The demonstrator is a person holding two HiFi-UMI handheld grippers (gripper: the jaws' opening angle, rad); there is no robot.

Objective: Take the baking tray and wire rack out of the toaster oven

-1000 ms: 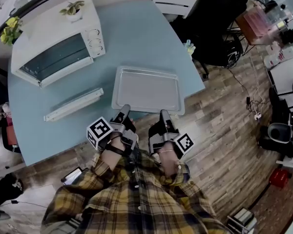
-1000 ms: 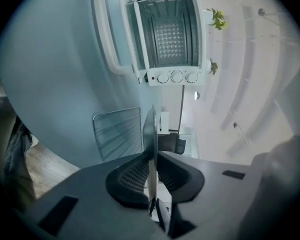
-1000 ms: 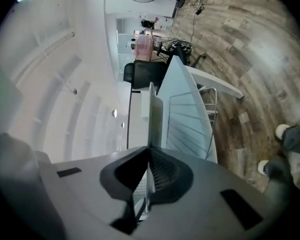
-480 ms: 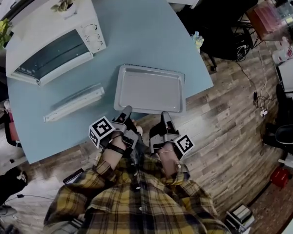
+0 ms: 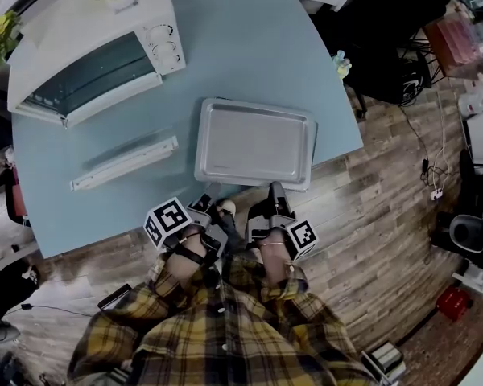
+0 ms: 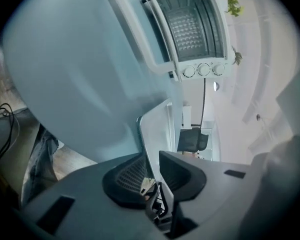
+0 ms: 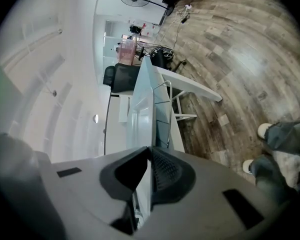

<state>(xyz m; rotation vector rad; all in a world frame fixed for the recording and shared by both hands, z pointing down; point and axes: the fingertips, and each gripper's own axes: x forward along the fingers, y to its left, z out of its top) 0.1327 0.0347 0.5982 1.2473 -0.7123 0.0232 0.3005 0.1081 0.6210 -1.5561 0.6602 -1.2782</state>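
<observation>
**Release of baking tray (image 5: 253, 143) onto table (image 5: 249, 47)**

Right gripper (image 7: 150, 156) is clamped on the tray's near rim. Left gripper (image 6: 152, 159) jaws are opening with the rim between them, pads apparently clear. Tray is empty and lies flat. Wire rack (image 6: 187, 31) is inside the open toaster oven (image 5: 80, 47). Next, probably: free the right jaws, then reach in for the rack.
</observation>
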